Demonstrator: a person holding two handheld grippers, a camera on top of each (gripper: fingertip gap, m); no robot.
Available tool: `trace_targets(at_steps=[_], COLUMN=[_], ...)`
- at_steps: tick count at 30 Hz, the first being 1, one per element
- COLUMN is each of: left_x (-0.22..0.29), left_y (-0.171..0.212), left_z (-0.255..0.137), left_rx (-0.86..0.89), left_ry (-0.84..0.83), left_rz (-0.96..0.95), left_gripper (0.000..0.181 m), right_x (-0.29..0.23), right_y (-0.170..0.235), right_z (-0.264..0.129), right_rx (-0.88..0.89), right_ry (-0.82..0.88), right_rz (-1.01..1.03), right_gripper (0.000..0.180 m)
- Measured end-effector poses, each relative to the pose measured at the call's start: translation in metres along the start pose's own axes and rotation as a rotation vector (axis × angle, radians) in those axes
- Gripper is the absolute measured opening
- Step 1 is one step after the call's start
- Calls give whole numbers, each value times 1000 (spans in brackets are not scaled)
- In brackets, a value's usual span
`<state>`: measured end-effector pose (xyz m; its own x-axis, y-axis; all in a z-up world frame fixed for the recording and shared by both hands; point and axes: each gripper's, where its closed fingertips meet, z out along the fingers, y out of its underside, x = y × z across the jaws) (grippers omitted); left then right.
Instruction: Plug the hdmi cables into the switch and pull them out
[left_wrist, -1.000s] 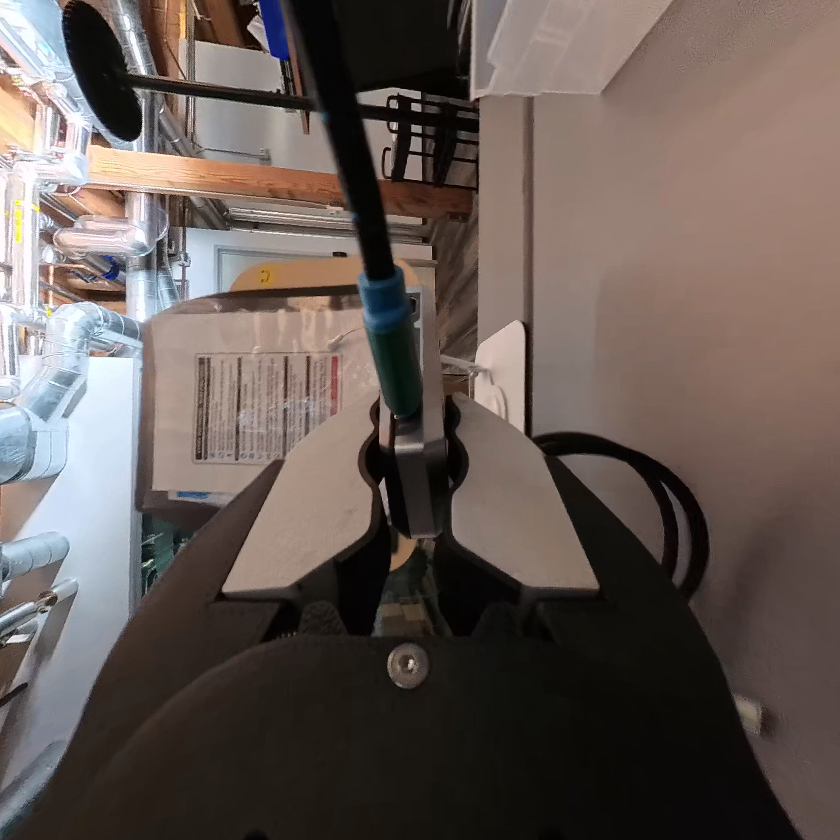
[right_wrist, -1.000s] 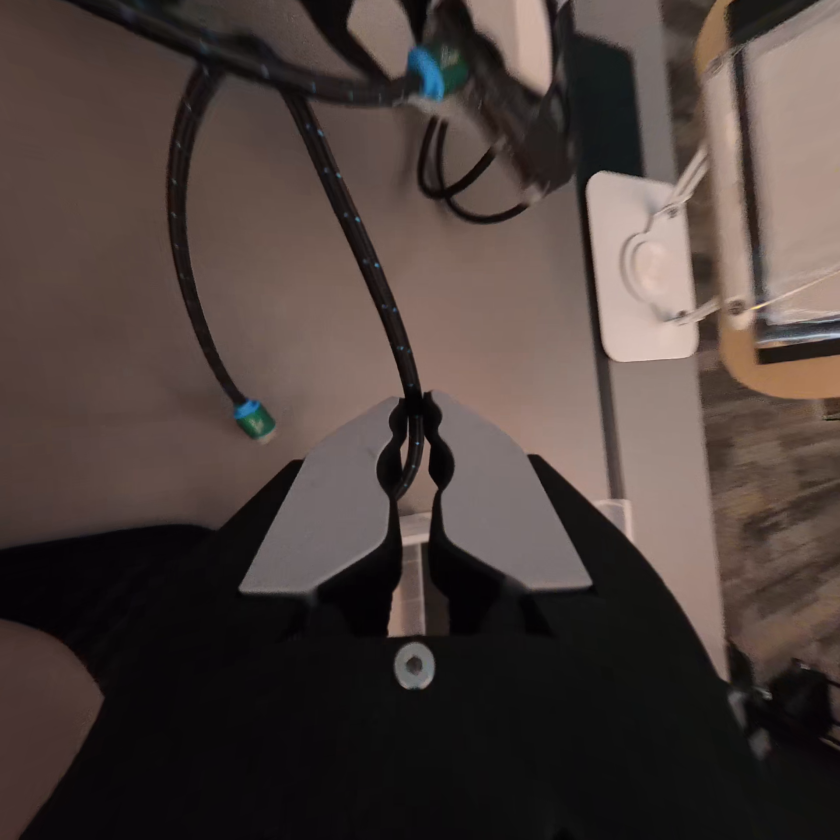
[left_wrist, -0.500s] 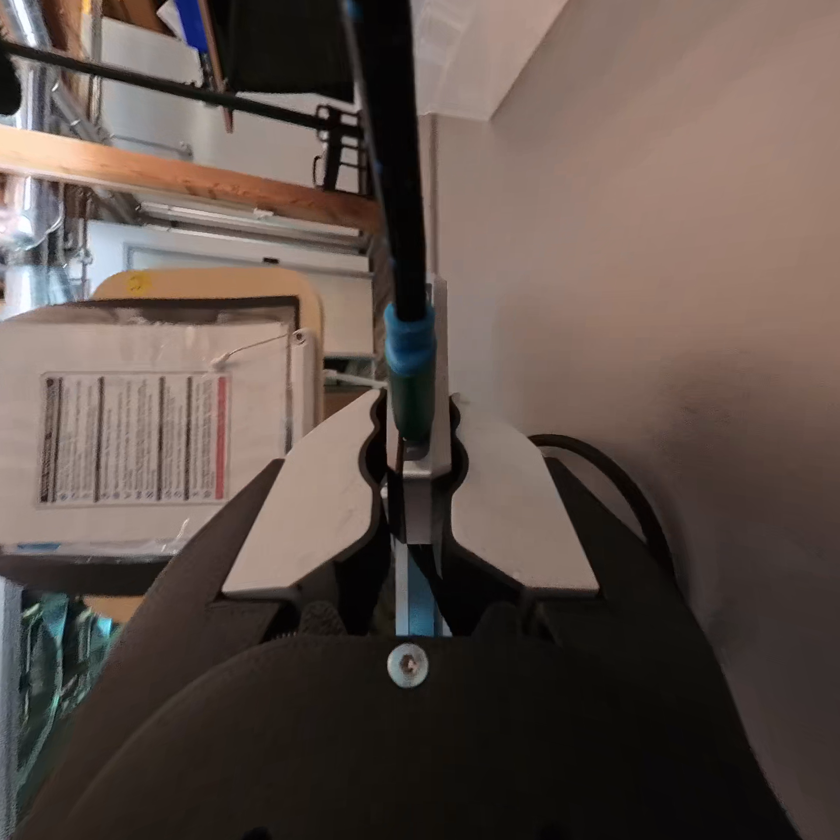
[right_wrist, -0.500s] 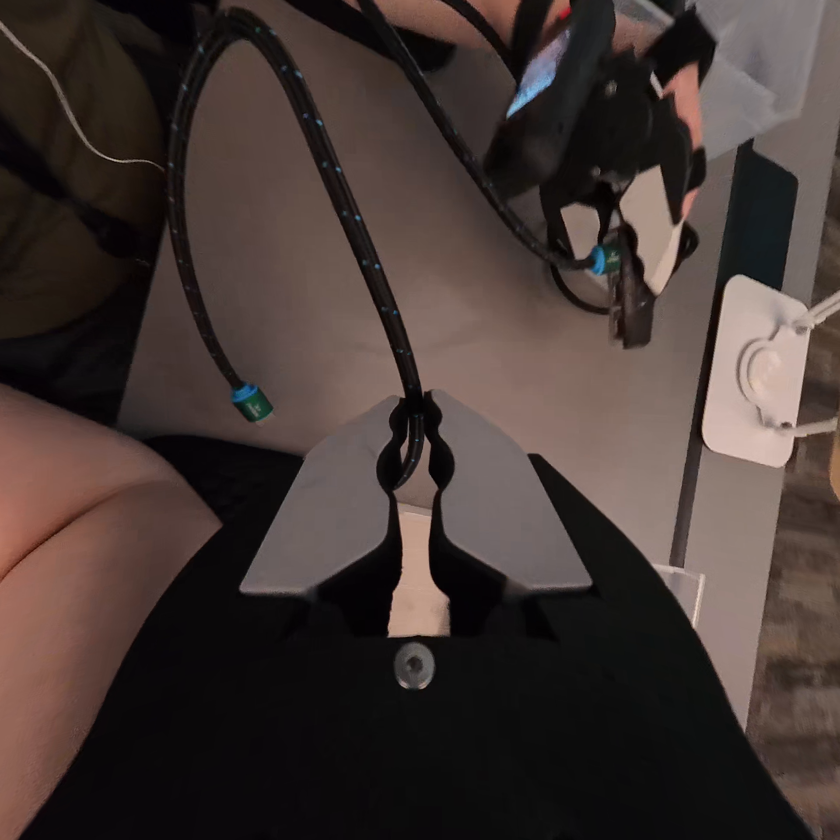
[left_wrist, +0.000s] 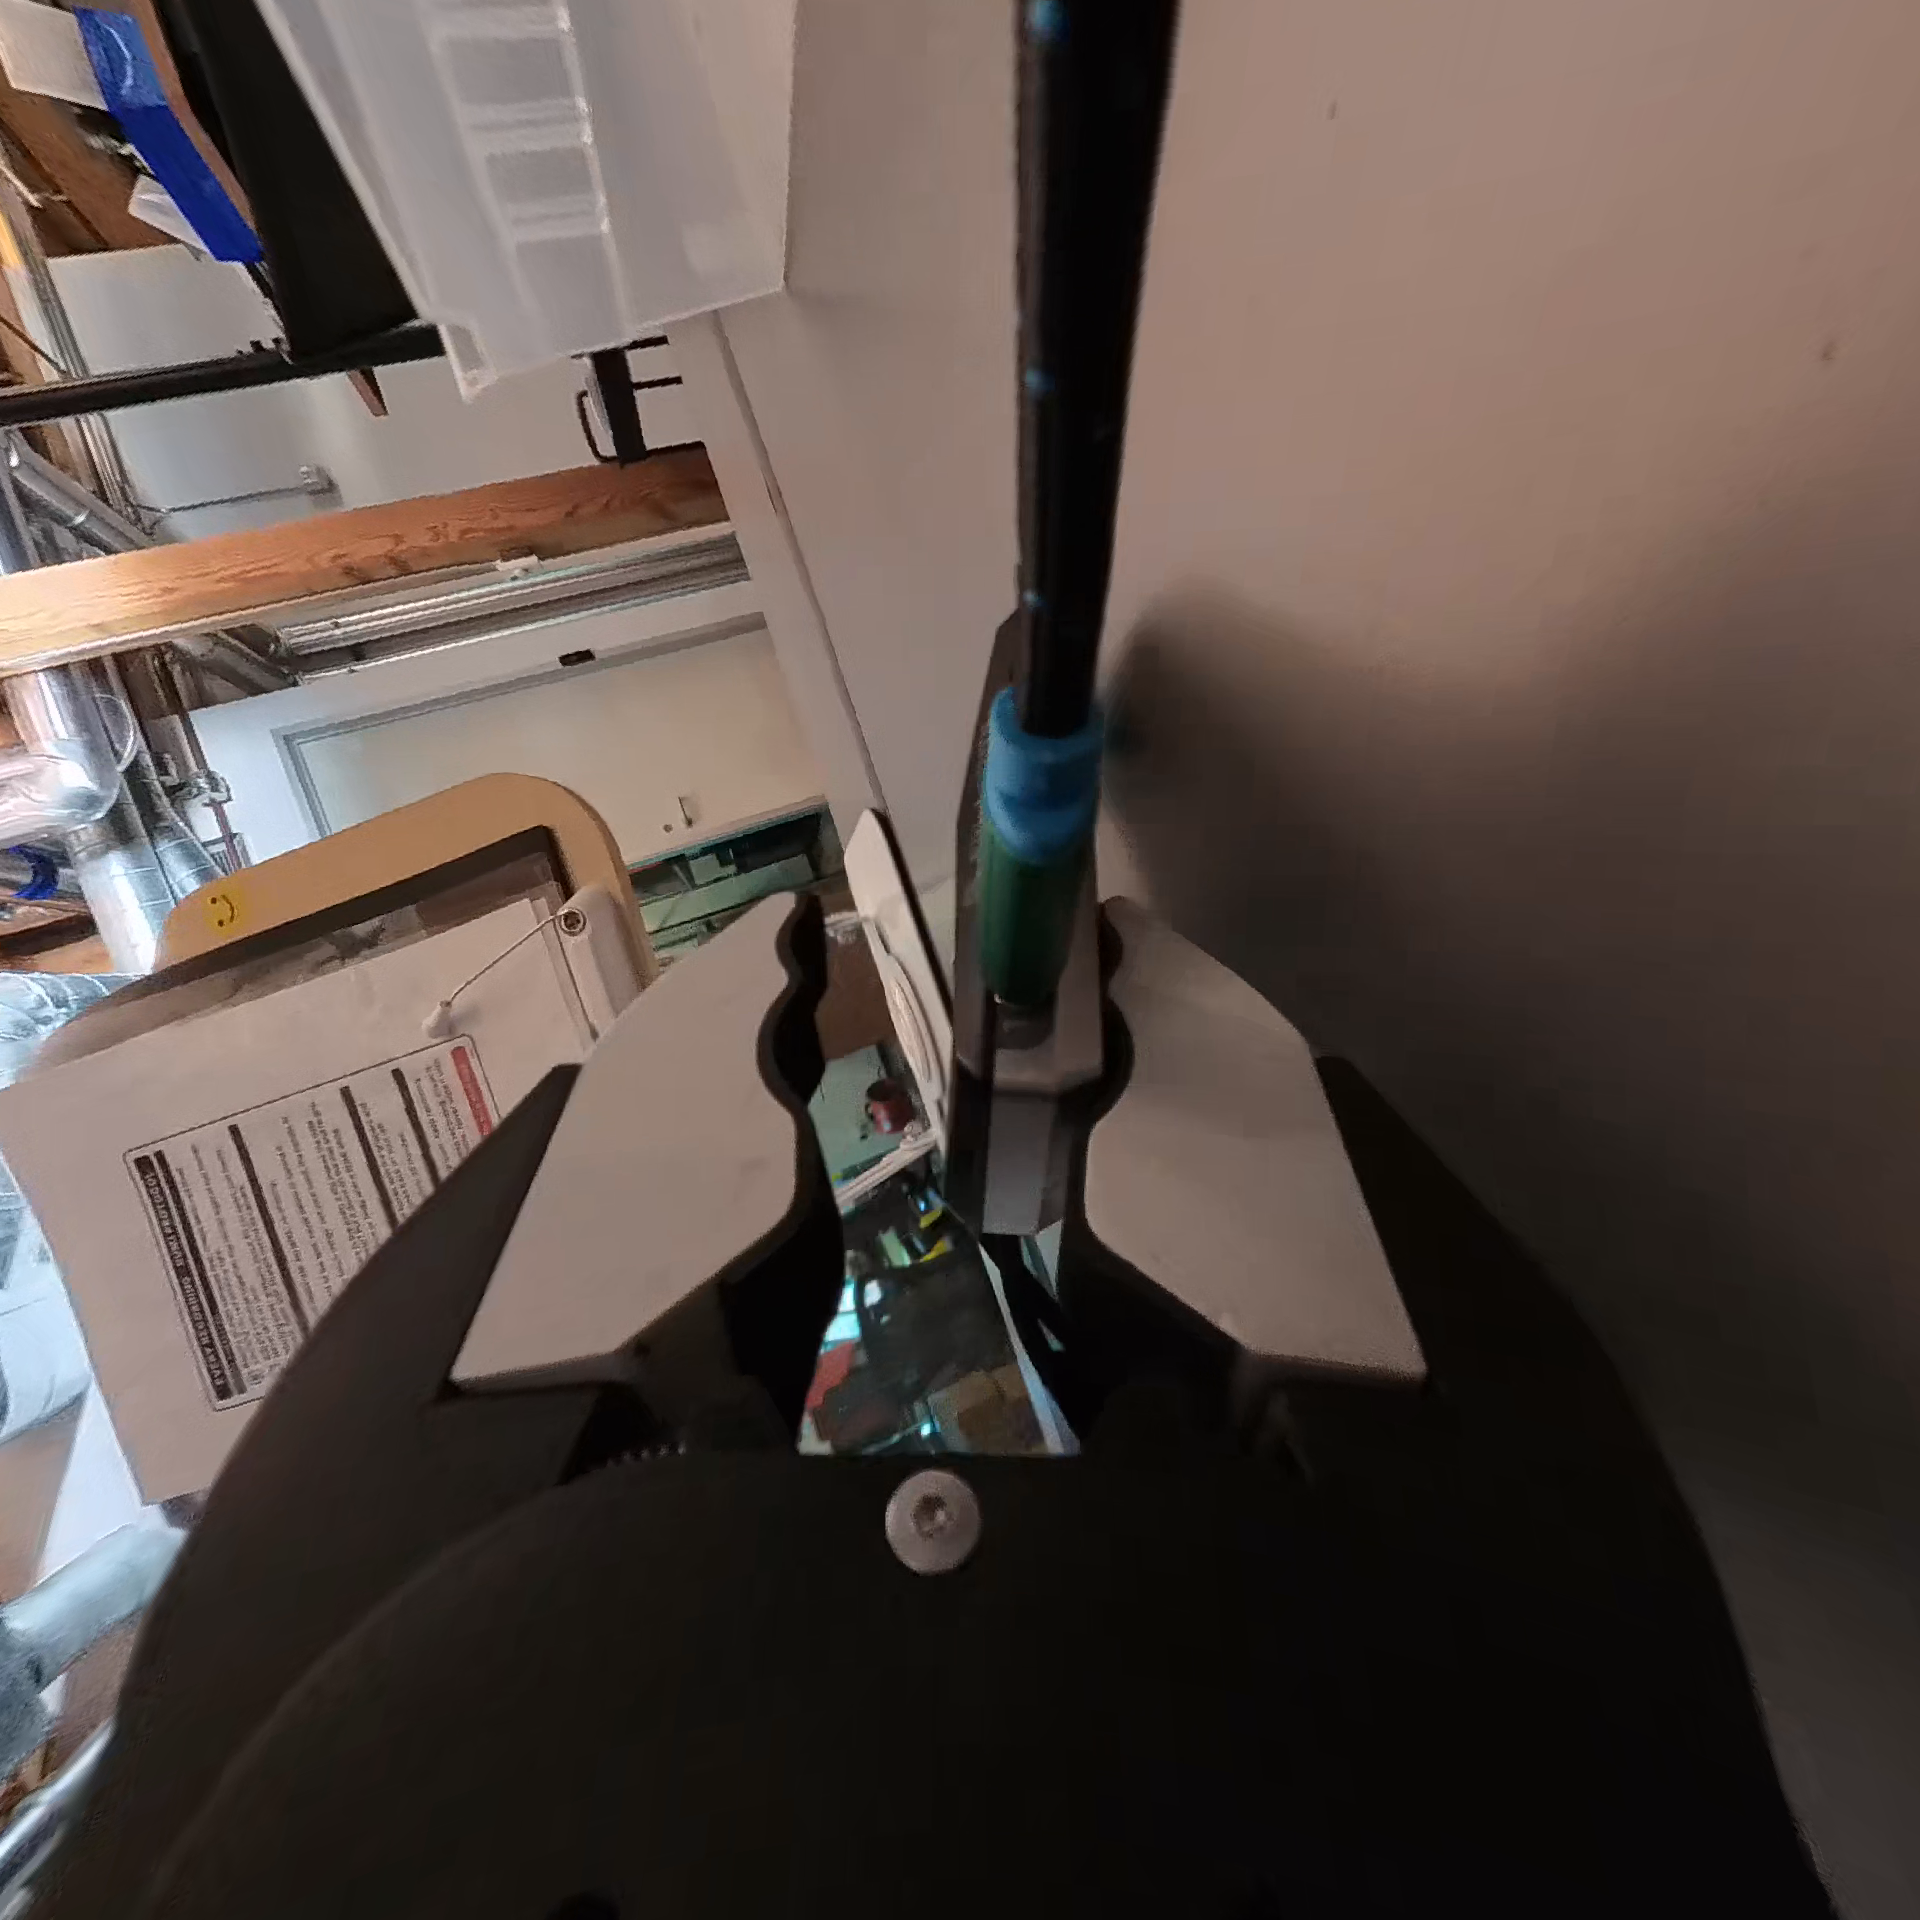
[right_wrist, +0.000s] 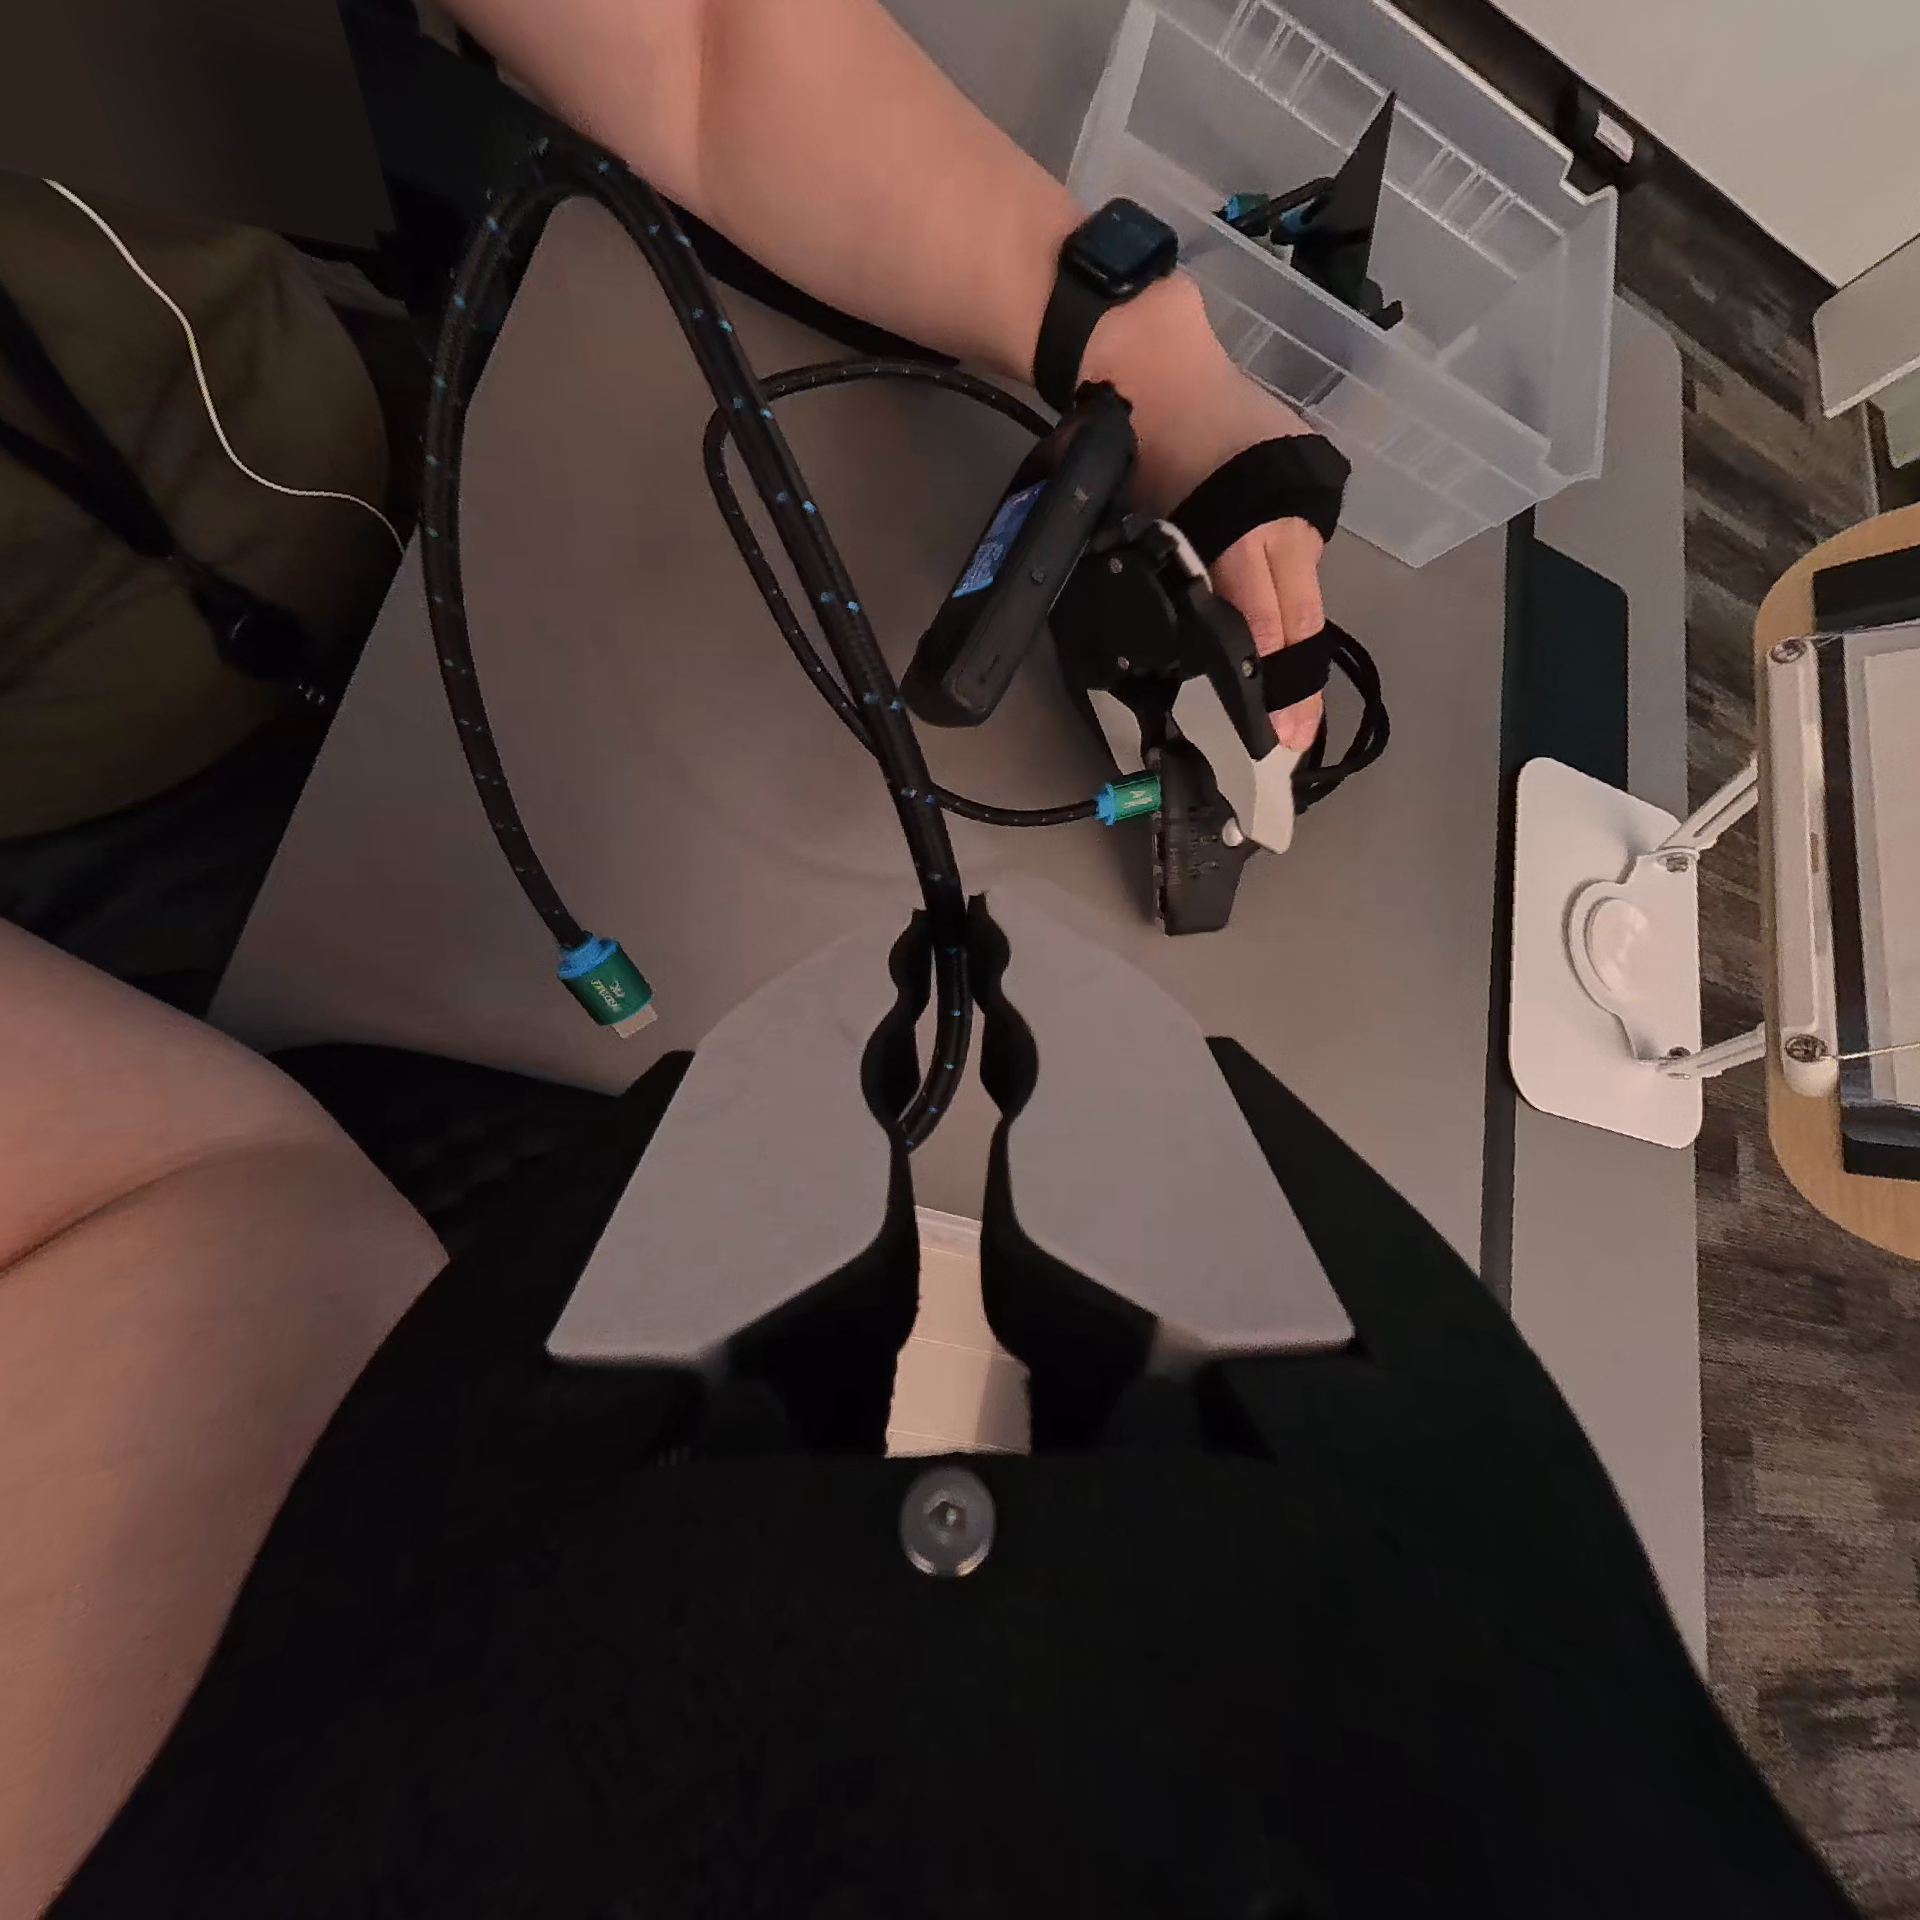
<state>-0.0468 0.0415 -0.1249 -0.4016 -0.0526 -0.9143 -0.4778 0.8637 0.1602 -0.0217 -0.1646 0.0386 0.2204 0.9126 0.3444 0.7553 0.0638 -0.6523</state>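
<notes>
Looking along my left gripper (left_wrist: 956, 925), I see at the left of the frame a white printed sheet (left_wrist: 312, 1143) in a clear sleeve, and a clear plastic bin (left_wrist: 540, 156) at the upper left. At centre the claw stands spread. The grey switch (left_wrist: 1023, 1091) lies against the right-hand finger (left_wrist: 1226, 1143), and a clear gap separates it from the left-hand finger (left_wrist: 675, 1143). A green plug (left_wrist: 1034, 883) with a blue collar sits in the switch's upper end, and its black braided cable (left_wrist: 1081, 364) runs straight up out of frame. The grey table (left_wrist: 1558, 623) fills the right side

From the right wrist camera, a loose green plug (right_wrist: 608, 982) hangs at lower left, apart from everything. At centre my right gripper (right_wrist: 948, 920) is pinching a black braided cable (right_wrist: 790, 520) between its fingertips; the cable climbs toward the upper left, where it runs beside a second cable, and I cannot tell which of them ends in the loose plug. Right of centre a person's hand (right_wrist: 1268, 582) holds the left gripper (right_wrist: 1247, 790) over the table (right_wrist: 623, 675), with the switch (right_wrist: 1195, 862) at its fingertips and a green plug (right_wrist: 1132, 800) seated in it. The clear bin (right_wrist: 1351, 260) sits at upper right, and a white stand base (right_wrist: 1600, 956) rests at the table's right edge
</notes>
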Motion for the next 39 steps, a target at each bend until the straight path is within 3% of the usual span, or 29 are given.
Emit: trace_targets(at_steps=[6, 8, 16, 23, 26, 30, 34, 39], left_x=[13, 27, 40, 41, 20, -42, -113, -144], left_y=[8, 11, 3, -4, -1, -12, -41, -69], left_z=[-9, -19, -46, -59, -69, -95, -130, -141], left_rx=[-48, -71, -73, 36, 91, 323, 729, 1018], left_ry=[148, 296, 545, 638, 594, 445, 347, 370], left_rz=[-21, -88, -255, -397, -465, -676, -987, -1226], left_gripper=[50, 37, 59, 62, 66, 59, 50, 55], right_x=[3, 3, 3, 6, 11, 21, 37, 62], right_y=[4, 4, 6, 2, -6, -36, -72, -96], right_z=[0, 2, 12, 20, 21, 15, -3, -17], right_rx=[12, 12, -10, 21, 69, 259, 525, 693], right_ry=[-8, -16, -61, -103, -88, -39, 49, 184], right_rz=[21, 21, 30, 21, -14, -117, -183, -136], right_gripper=[8, 8, 8, 8, 8, 8, 8, 7])
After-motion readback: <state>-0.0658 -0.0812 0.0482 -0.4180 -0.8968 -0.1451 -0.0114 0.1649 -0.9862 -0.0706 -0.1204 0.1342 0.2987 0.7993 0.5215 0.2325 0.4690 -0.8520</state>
